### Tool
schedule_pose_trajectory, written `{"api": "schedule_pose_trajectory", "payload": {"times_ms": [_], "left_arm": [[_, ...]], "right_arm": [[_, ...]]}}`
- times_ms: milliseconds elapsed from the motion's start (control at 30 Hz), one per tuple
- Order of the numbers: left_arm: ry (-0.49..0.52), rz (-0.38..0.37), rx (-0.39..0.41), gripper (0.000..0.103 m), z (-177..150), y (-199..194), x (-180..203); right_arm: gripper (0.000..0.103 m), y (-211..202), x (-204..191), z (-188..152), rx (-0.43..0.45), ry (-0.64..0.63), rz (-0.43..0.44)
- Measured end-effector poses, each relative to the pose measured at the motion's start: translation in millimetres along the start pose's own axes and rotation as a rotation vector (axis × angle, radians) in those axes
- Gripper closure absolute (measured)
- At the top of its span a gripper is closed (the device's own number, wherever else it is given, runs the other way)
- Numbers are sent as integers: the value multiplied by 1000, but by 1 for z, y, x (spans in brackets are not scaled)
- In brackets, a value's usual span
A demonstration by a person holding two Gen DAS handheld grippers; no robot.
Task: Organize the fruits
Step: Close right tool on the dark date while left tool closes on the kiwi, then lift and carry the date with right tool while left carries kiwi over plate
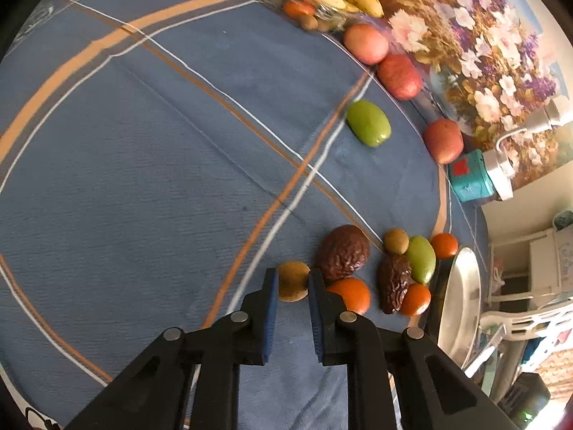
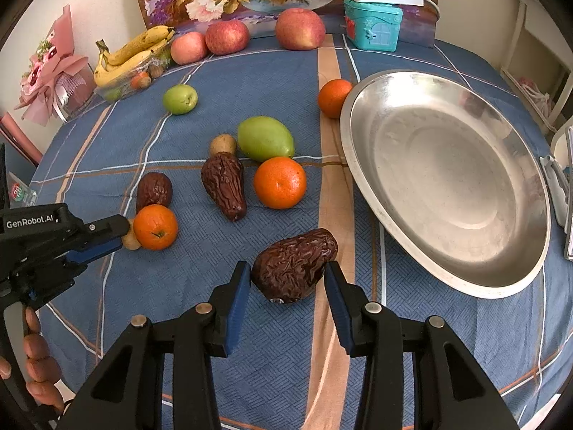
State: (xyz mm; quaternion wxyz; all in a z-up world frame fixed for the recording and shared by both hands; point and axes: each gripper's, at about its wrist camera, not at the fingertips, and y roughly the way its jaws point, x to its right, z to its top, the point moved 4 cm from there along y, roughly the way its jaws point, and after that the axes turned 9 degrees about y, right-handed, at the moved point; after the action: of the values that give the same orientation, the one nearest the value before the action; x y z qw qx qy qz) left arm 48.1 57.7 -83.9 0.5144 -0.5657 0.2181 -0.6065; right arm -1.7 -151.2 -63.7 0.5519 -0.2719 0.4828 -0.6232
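My left gripper (image 1: 293,276) is shut on a small round tan fruit (image 1: 292,286) at the edge of a cluster of fruit on the blue checked tablecloth. The right wrist view shows that gripper (image 2: 123,236) at the left, next to an orange (image 2: 155,227). My right gripper (image 2: 287,267) is shut on a large wrinkled dark brown date (image 2: 297,261) low over the cloth. Right of it stands an empty steel dish (image 2: 447,179). Two more dates (image 2: 225,186), (image 2: 154,190), another orange (image 2: 280,182) and a green fruit (image 2: 265,138) lie loose between the grippers.
Three red apples (image 2: 300,28) and a teal box (image 2: 372,28) line the far edge under a flower painting. Bananas (image 2: 132,55) lie in a clear tray at the back left. A green apple (image 2: 180,98) and an orange (image 2: 335,97) sit mid-table. A person's hand (image 2: 39,354) holds the left gripper.
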Motion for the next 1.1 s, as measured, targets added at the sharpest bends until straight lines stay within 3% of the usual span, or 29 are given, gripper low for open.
{"api": "schedule_pose_trajectory", "payload": {"times_ms": [467,667,933,1100], "left_arm": [[-1,-30,79,85,8,-26,-2],[14,7,78,85,9,-31,2],[55,6,73,85,25,-29,34],[128,-12,67,85,33,-21,70]], "right_arm": [[60,-25,6,0,62,48,56],[60,-39,3,11,84,87,89],[60,-38,15,41,65,206,131],[60,-40,34,61,111,268,77]]}}
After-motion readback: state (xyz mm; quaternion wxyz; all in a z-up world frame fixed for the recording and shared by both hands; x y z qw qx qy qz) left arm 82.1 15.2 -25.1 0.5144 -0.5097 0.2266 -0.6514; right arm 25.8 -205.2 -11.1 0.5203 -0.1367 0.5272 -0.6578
